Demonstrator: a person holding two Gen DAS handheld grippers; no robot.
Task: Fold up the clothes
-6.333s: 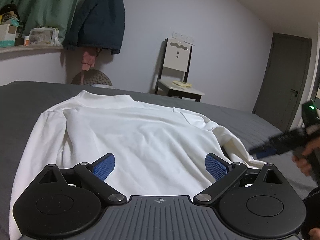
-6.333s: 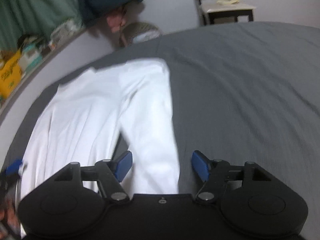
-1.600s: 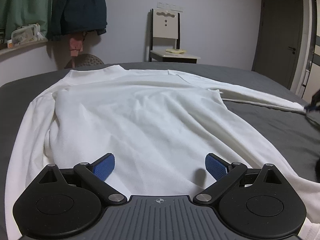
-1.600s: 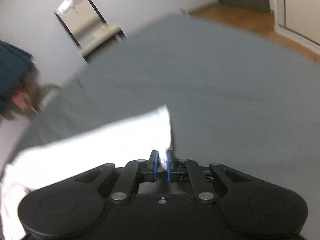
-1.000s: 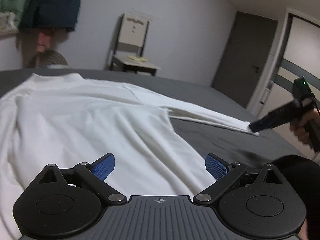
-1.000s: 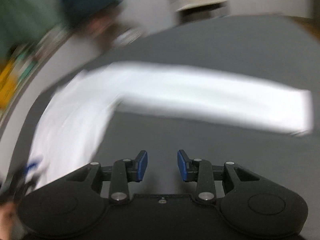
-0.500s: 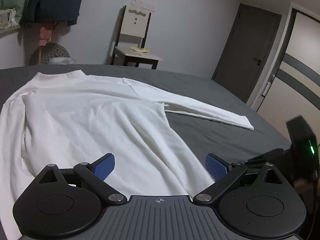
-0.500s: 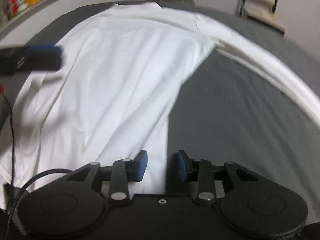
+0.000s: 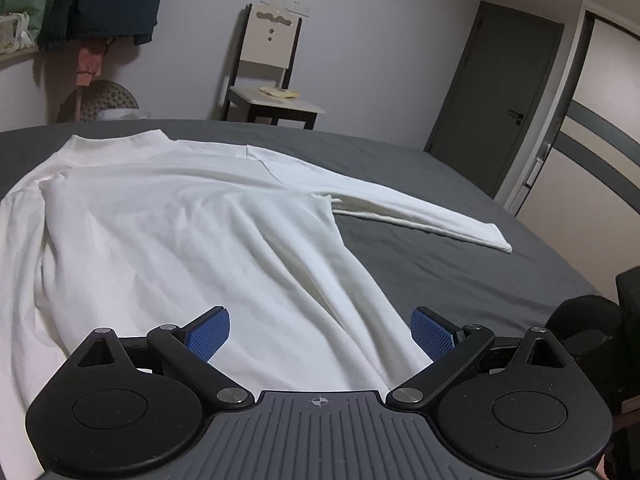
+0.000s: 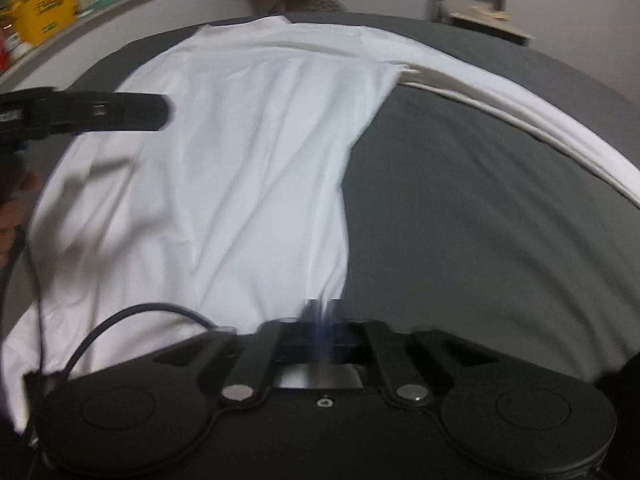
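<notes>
White long-sleeved top (image 9: 168, 216) is lying flat across the grey bed (image 9: 440, 264). Right tool (image 10: 322, 308) is pinching shut on the hem corner; left tool (image 9: 320, 330) is hovering wide open, holding nothing. Fabric is looking soft, light, limp; best gripped at hem corners or cuffs

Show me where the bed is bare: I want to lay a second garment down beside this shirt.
The widest bare stretch of grey bed lies between the white shirt body and its outstretched sleeve, running on to the near right edge. Another bare strip lies beyond the sleeve, toward the door. The shirt and the left tongs crowd the left half.
</notes>
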